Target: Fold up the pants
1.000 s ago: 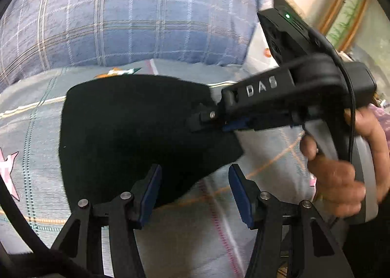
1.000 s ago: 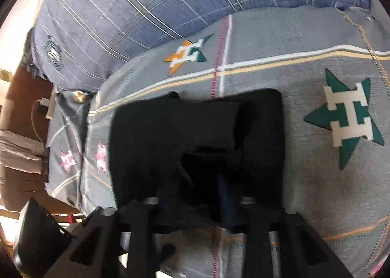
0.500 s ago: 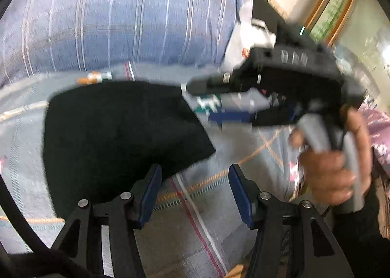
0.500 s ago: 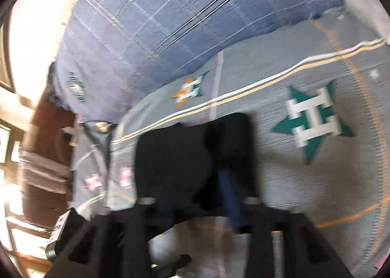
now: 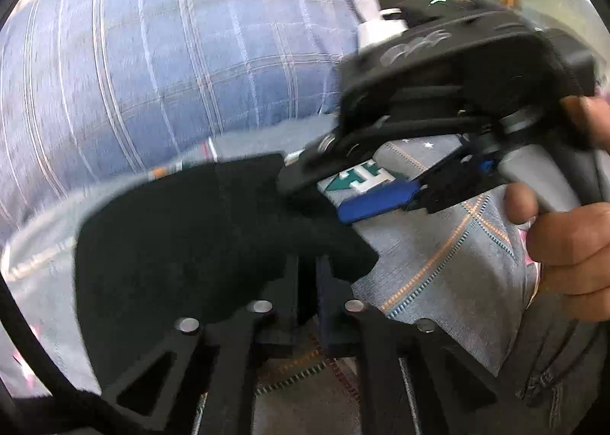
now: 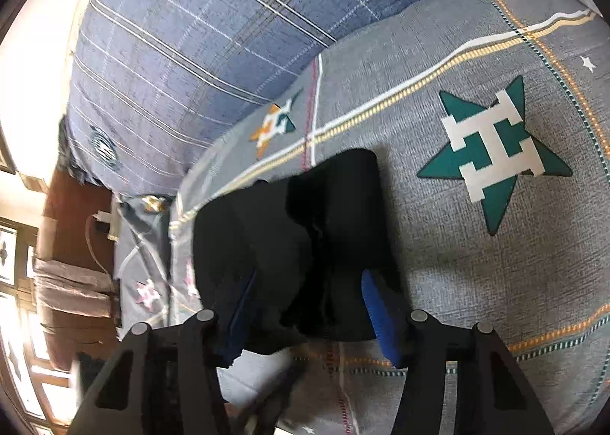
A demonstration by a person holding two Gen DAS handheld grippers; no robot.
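The black pants lie folded into a small bundle on the grey star-patterned bedspread. My left gripper is shut, and its jaws pinch the near corner of the pants. In the right wrist view the pants reach in between the blue pads of my right gripper, which is open. The right gripper also shows in the left wrist view, open beside the pants' far right edge, held by a bare hand.
A big blue plaid pillow lies behind the pants. A green star emblem is printed on the bedspread to the right. The bed edge, a brown floor and a cable are at far left.
My left gripper has gone from open to shut on the pants' near corner. My right gripper has drawn back, and the pants look more compactly folded.
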